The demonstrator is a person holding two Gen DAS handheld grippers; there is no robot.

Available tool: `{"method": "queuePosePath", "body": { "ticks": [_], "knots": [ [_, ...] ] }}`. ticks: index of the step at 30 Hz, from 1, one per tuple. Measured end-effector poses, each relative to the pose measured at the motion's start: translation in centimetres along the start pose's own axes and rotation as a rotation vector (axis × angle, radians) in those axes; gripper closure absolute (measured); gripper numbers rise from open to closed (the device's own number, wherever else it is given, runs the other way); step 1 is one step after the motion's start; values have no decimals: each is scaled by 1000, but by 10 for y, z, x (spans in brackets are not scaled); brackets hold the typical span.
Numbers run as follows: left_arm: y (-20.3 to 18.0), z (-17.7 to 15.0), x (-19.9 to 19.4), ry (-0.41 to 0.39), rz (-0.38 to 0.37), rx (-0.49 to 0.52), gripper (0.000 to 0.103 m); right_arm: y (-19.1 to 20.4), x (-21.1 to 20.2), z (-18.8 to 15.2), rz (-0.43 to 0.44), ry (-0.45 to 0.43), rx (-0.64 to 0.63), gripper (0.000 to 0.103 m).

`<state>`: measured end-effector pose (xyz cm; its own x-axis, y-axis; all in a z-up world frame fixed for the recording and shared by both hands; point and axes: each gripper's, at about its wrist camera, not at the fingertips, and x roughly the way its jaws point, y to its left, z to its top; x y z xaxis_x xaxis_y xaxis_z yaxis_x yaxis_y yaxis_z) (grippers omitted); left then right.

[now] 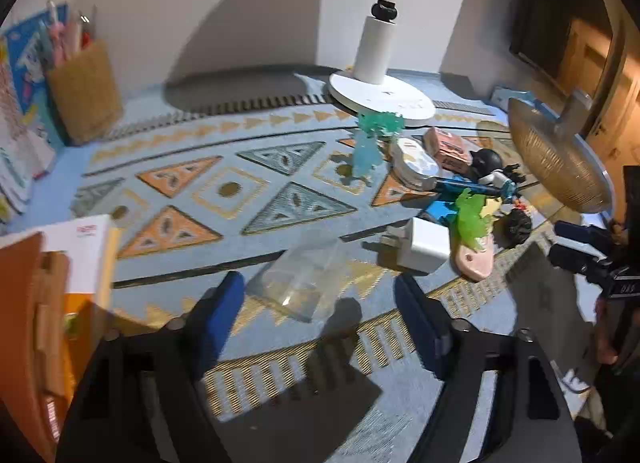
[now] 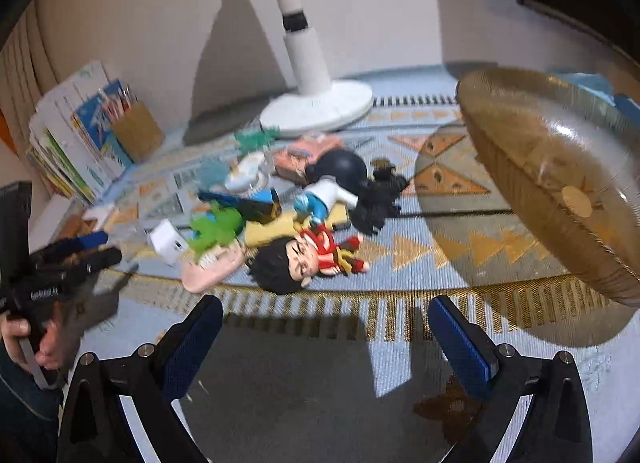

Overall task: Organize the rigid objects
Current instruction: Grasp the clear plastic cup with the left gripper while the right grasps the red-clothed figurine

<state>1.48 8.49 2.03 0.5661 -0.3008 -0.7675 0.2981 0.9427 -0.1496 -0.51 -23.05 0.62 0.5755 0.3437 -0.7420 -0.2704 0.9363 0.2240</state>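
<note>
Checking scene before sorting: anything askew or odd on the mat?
Yes. The toys lie in a jumbled heap: the red-clad figure lies on its side, the white charger is tipped with its prongs sideways. The woven tray is tilted steeply rather than lying flat. A clear plastic box sits apart, alone.

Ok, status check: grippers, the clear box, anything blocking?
Left gripper open, clear box between its fingers, not gripped. Right gripper open, empty, facing toy pile. White charger beside the box.

Motion blur smears the pencil holder (image 1: 84, 93) and books (image 1: 16, 151).
</note>
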Motion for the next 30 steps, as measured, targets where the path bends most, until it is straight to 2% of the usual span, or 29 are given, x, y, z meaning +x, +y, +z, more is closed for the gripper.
{"method": "queuePosePath", "body": {
  "ticks": [4,5,6,11,13,15,17,20,21,24,26,27,28,30],
  "knots": [
    [-5,-2,4,13,-5,19,30,13,4,10,-57,14,-43,0],
    [-6,-2,5,11,2,25,34,14,6,13,-67,22,-39,1],
    [-6,-1,4,12,1,24,39,14,8,15,-71,28,-33,4],
    [0,0,7,9,-11,-12,46,17,19,15,-80,55,-25,23],
    [-1,-1,9,7,-17,-18,53,19,22,14,-81,64,-24,23],
    [-1,-1,12,15,-21,-28,64,22,25,15,-100,65,-32,28],
    [-3,0,13,8,-10,-30,64,25,29,17,-135,69,-48,38],
    [-8,-2,10,-6,1,-23,64,30,31,17,-165,54,-76,41],
    [-10,-2,8,-11,4,-24,64,32,30,17,-157,47,-89,46],
    [-15,-8,-5,-56,-14,-68,64,33,25,13,-150,44,-122,47],
    [-22,-15,-16,-108,-33,-111,64,32,14,7,-103,31,-151,47],
    [-25,-18,-20,-130,-37,-120,64,32,7,4,-68,24,-172,61],
    [-29,-21,-23,-150,-37,-125,64,33,-1,0,-16,28,-207,69],
    [-38,-26,-26,-180,-26,-122,64,34,-14,-7,-6,32,-274,69]
  ]
}}
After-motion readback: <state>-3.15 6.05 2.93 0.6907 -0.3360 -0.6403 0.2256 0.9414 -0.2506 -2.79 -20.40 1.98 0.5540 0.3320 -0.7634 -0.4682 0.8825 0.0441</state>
